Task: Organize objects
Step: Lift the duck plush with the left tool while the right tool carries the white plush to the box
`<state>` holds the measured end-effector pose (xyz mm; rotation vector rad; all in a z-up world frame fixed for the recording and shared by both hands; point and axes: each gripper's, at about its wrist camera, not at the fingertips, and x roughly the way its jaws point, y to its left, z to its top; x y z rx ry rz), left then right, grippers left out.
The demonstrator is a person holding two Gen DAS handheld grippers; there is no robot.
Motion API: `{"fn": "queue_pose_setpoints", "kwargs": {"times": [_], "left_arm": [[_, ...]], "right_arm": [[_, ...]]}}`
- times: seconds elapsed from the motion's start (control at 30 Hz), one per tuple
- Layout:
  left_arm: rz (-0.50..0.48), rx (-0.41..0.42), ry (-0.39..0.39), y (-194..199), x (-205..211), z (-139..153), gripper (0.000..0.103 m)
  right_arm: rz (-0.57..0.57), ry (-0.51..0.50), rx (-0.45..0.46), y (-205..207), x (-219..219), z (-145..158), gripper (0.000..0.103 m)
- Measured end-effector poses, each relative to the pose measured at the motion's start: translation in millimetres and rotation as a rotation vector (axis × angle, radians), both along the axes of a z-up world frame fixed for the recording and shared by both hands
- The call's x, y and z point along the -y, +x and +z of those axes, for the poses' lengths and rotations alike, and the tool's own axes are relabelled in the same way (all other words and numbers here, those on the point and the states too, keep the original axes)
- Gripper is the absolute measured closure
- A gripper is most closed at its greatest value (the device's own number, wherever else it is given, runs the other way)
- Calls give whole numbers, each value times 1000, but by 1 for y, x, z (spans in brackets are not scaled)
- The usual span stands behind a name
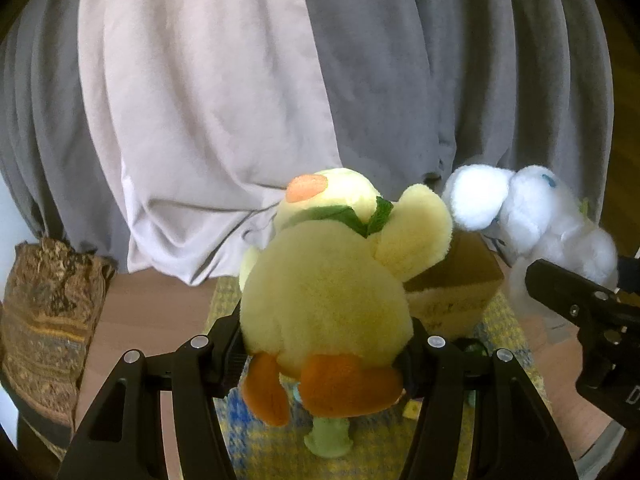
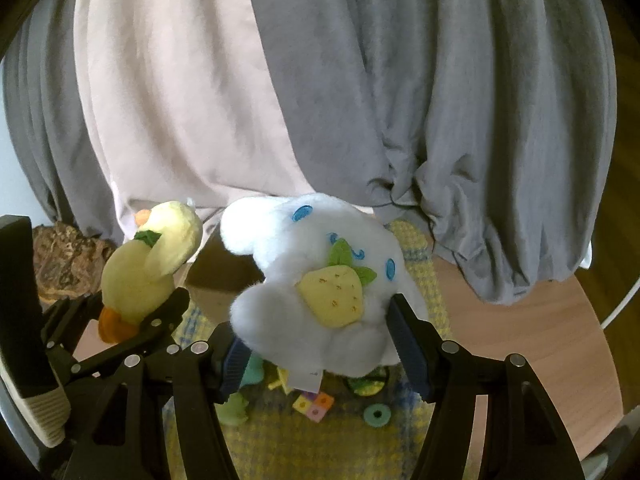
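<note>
Left gripper [image 1: 326, 354] clamps duck [image 1: 328, 292]; right gripper [image 2: 320, 346] clamps white plush [image 2: 320, 264]. Both hang above the mat [image 2: 280, 448], duck's wing touching plush. Risk: soft bodies slipping, or dropping onto small toys below.

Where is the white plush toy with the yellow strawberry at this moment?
The white plush toy is held in the right gripper, above the yellow checked mat, just right of the yellow duck plush.
</note>
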<state>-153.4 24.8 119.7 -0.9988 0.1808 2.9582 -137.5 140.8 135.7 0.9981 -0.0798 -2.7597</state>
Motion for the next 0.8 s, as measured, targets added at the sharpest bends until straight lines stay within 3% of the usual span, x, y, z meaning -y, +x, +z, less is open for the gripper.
{"fn": "queue_pose_setpoints", "kwargs": {"times": [0.33,0.8], "left_arm": [[-32,49,58,-50,5,10,44],[-53,164,26,-103,-9,-16,44]], "right_arm": [[-5,-21,44,-47,8,6,39],[-25,-14,158,-104,11,-20,39]]}}
